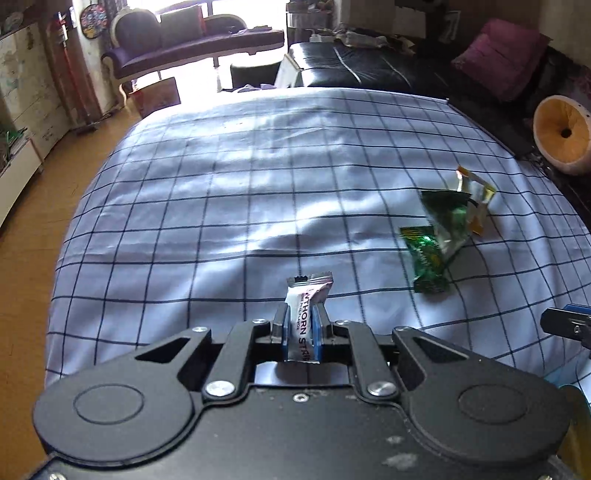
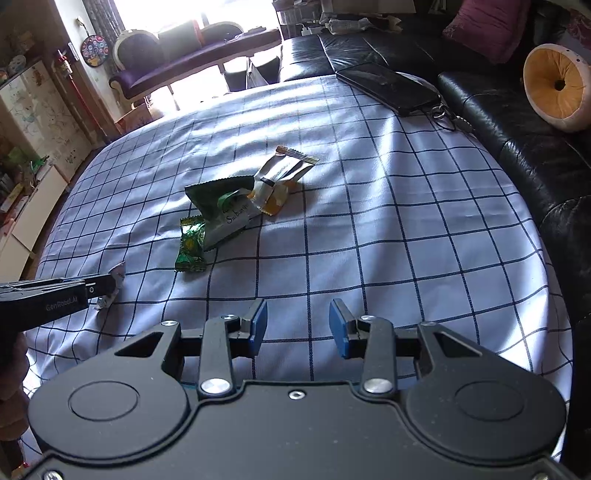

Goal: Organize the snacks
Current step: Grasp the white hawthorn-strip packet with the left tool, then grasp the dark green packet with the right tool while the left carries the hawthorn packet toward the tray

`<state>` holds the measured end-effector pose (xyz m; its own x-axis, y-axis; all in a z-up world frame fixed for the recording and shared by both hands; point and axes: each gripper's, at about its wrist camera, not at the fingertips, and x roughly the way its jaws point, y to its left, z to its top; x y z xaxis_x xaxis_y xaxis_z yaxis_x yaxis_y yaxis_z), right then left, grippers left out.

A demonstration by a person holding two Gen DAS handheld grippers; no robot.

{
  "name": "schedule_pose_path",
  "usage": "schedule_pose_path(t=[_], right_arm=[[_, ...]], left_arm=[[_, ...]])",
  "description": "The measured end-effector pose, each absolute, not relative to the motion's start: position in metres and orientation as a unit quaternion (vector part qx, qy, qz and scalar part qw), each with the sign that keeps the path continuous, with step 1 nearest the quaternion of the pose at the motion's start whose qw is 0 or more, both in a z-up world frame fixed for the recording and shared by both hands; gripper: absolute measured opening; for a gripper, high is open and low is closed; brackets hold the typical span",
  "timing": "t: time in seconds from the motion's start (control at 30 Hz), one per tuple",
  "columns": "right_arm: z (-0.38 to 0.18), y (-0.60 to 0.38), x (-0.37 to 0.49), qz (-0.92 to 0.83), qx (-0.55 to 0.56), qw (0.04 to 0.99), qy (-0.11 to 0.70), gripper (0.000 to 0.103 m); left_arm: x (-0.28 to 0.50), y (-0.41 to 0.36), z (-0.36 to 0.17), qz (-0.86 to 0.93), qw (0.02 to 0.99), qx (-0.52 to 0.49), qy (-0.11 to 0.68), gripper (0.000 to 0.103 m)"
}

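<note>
1. The left gripper [image 1: 303, 325] is clamped on a white snack packet [image 1: 304, 314]; the blue pads press both its sides, and its crimped top sticks up past the fingertips, clear of the cloth.
2. From the right wrist view, the same left gripper [image 2: 105, 286] enters at the left edge, with a crumpled white end of the packet [image 2: 110, 286] showing at its tip, just above the cloth.
3. The right gripper [image 2: 297, 323] hangs over the near part of the cloth with its jaws partly apart and nothing between the blue pads [image 2: 258, 321].
4. Both tools are over a white tablecloth with a dark blue grid [image 2: 369, 221], which is wrinkled in places.
5. Further out, near the middle of the cloth, three snacks lie in a loose heap: a small green packet [image 2: 190, 247] nearest, a larger green and white packet [image 2: 221, 206] touching and partly overlapping it, and a silver and yellow packet [image 2: 280, 177] leaning on the far side.
6. In the left wrist view this heap [image 1: 443, 229] sits to the right, well apart from the held packet.
7. At the far right edge of the cloth lies a dark phone [image 2: 388, 86] with a cable and keys beside it.
8. Beyond the table are a black leather sofa [image 2: 517, 122], a round yellow cushion [image 2: 554, 88], a pink cushion [image 2: 487, 26] and, by the bright window, a purple chaise [image 2: 192, 59].
</note>
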<state>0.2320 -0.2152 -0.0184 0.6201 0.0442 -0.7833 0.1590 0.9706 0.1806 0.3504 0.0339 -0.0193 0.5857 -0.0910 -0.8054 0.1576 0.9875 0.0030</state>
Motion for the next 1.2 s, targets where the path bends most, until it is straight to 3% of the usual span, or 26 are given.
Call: schedule_pose_path(t=[0.1, 0.2, 0.73, 0.8, 1.1, 1.2], right_arm=[[-0.017, -0.209, 0.238, -0.025, 0.116, 0.895, 0.430, 0.048], [-0.015, -0.201, 0.250, -0.015, 0.114, 0.898, 0.425, 0.048], [-0.032, -0.168, 0.335, -0.040, 0.095, 0.907, 0.409, 0.049], [-0.036, -0.168, 0.339, -0.039, 0.097, 0.909, 0.404, 0.057], [-0.043, -0.159, 0.346, -0.035, 0.099, 0.911, 0.399, 0.057], [-0.043, -0.156, 0.346, -0.034, 0.098, 0.912, 0.398, 0.052]], left_arm=[[0.354, 0.047, -0.026, -0.065, 0.884, 0.026, 0.462, 0.026], [0.356, 0.049, -0.035, -0.063, 0.881, 0.023, 0.469, 0.030], [0.363, 0.047, -0.040, -0.074, 0.878, 0.024, 0.473, 0.029], [0.363, 0.048, -0.040, -0.073, 0.878, 0.023, 0.473, 0.029], [0.362, 0.046, -0.040, -0.070, 0.879, 0.023, 0.471, 0.029], [0.362, 0.047, -0.040, -0.070, 0.878, 0.019, 0.473, 0.029]])
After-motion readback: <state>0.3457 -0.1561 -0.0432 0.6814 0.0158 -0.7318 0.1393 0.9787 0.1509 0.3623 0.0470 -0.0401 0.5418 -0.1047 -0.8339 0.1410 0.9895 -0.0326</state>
